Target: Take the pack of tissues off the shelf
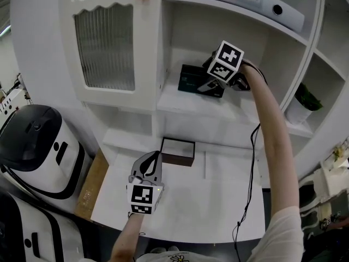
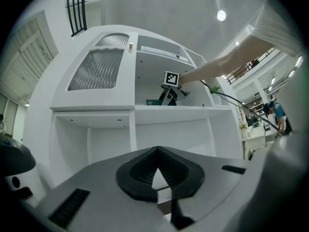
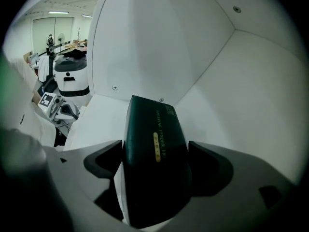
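Note:
The pack of tissues (image 1: 191, 79) is a dark green box with gold print, lying on the white shelf (image 1: 180, 103) in the open cabinet bay. My right gripper (image 1: 210, 86) reaches in from the right and is shut on the pack's near end. In the right gripper view the pack (image 3: 154, 144) fills the gap between both black pads. My left gripper (image 1: 154, 157) hangs low over the white counter, shut and holding nothing. From the left gripper view the pack (image 2: 153, 102) and the right gripper (image 2: 170, 92) show small on the shelf above.
A dark brown open box (image 1: 178, 150) sits on the counter (image 1: 218, 201) below the shelf. A ribbed-glass cabinet door (image 1: 106, 42) stands left of the bay. A potted plant (image 1: 302, 103) occupies the right shelf. A black-and-white machine (image 1: 38, 146) stands at the left.

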